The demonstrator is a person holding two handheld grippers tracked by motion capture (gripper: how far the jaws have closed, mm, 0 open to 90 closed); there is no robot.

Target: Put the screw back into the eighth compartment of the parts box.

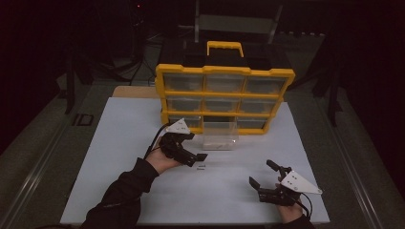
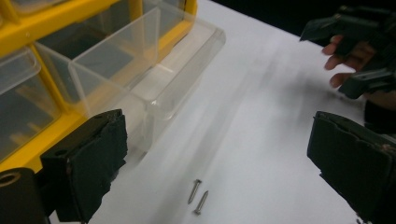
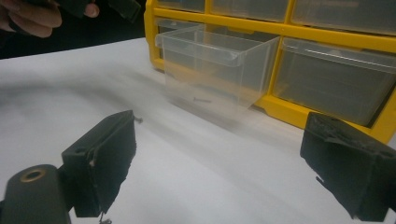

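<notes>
With its jaws spread and empty, the left gripper [image 2: 212, 163] should probably drop straight onto the two screws [image 2: 198, 196] lying just ahead between them, nipping one before lifting toward the clear drawer [image 2: 154, 79] beyond.

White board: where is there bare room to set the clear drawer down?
Bare: the board's far-left side beside the yellow cabinet, and its near middle between left gripper and right gripper. Crowded: around the drawer and two screws.

In the right gripper view my left hand [image 3: 32, 18] is cut by the upper left corner. The organizer [image 3: 299, 32] runs off the top and right edges. What lies in the clear drawer [image 3: 219, 70] is too small to tell.
</notes>
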